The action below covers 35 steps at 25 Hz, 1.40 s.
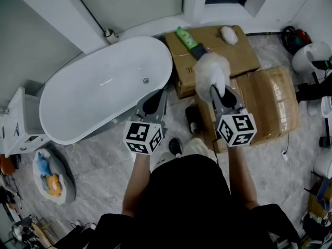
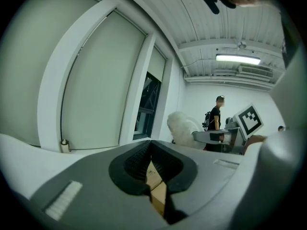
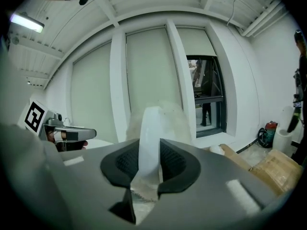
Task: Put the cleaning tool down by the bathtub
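Observation:
A white oval bathtub stands on the grey tile floor at the left. My right gripper is held over the cardboard boxes to the tub's right. It is shut on the pale handle of a fluffy white cleaning tool, whose head sticks up beyond the jaws. In the right gripper view the tool's handle runs between the pads of the right gripper. My left gripper hovers near the tub's right end, shut with nothing in it. Seen from the left gripper, the fluffy tool shows to the right.
Cardboard boxes and a wrapped one lie right of the tub, with a green bottle on top. A white cabinet and a toy bag sit at the left. A person stands in the distance.

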{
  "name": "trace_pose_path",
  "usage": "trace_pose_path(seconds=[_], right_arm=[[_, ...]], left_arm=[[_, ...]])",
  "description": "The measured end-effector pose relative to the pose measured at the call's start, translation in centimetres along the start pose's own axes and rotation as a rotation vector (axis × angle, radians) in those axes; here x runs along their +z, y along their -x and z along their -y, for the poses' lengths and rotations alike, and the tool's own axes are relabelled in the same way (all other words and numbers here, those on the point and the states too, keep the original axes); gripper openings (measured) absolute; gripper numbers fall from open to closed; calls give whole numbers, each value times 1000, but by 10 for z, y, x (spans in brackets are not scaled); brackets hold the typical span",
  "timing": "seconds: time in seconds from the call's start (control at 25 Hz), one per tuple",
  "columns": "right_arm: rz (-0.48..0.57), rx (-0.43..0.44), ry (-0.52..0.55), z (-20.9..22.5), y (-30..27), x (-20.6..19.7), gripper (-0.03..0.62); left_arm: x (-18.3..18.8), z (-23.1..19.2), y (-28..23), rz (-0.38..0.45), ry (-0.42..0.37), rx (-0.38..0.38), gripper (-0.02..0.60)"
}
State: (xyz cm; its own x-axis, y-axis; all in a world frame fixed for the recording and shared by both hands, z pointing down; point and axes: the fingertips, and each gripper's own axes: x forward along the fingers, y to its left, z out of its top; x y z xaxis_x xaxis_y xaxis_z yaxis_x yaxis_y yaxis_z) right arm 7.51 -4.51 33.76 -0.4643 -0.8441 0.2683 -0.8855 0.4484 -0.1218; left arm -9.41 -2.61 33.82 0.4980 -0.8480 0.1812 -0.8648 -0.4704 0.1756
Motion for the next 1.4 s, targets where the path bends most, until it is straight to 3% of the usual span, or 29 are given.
trace_pose_path(seconds=[0.44, 0.8, 1.4], right_arm=[[-50, 125, 19, 32, -106, 27, 94], [-134, 213, 6, 75, -190, 27, 94], [-353, 371, 31, 100, -281, -55, 94]], left_arm=[[24, -46, -74, -22, 15, 92, -3], [34, -65, -143, -53, 35, 164, -3], [10, -78, -201, -123, 110, 285, -3]])
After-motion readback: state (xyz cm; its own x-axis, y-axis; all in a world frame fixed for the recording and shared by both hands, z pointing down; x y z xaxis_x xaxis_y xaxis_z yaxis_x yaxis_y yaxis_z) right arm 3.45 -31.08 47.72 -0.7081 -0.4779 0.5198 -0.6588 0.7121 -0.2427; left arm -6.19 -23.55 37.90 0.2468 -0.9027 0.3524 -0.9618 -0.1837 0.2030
